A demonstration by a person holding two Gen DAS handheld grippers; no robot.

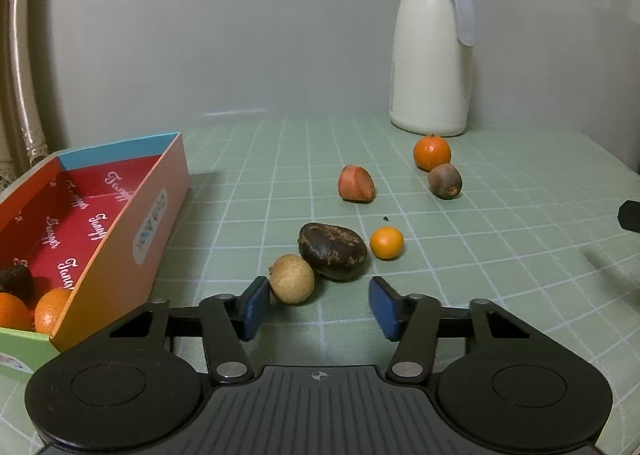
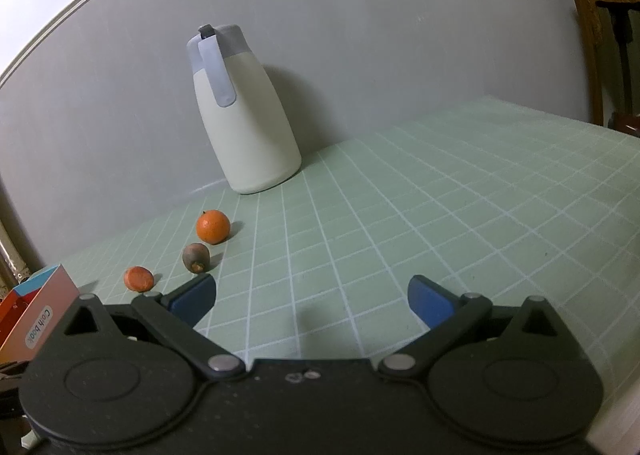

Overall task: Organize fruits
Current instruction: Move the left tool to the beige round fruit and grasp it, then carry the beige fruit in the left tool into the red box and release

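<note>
Here the left gripper [image 1: 318,305] is hovering low over the green grid mat [image 1: 460,263], its blue pads standing apart with nothing pressed between them — released, not grasping. Just ahead of the gap two fruits are sitting side by side and seemingly touching: a pale tan round fruit [image 1: 291,278] is lying right against the tip of the left pad, more outside the gap than in it, while a dark brown oval fruit [image 1: 332,251] is lying just beyond the pad tips, roughly centred, its long axis running across the view, so almost in line with the way the jaws close. That is the relation the next move is hanging on, I judge: to take the dark fruit the jaws would be spanning its longer dimension, and the tan one is crowding the left pad. A small orange fruit [image 1: 386,242] is resting just right of the dark one; farther out a cut red fruit [image 1: 357,183], a larger orange [image 1: 432,152] and a brownish fruit [image 1: 445,180] are waiting near the white jug [image 1: 432,67]. The coloured box [image 1: 120,215], already holding some fruit, is sitting to the left of this gripper. The right gripper [image 2: 312,301] is idling with its jaws wide and empty, clearly farther from the cluster — so the left hand is the nearer one.
</note>
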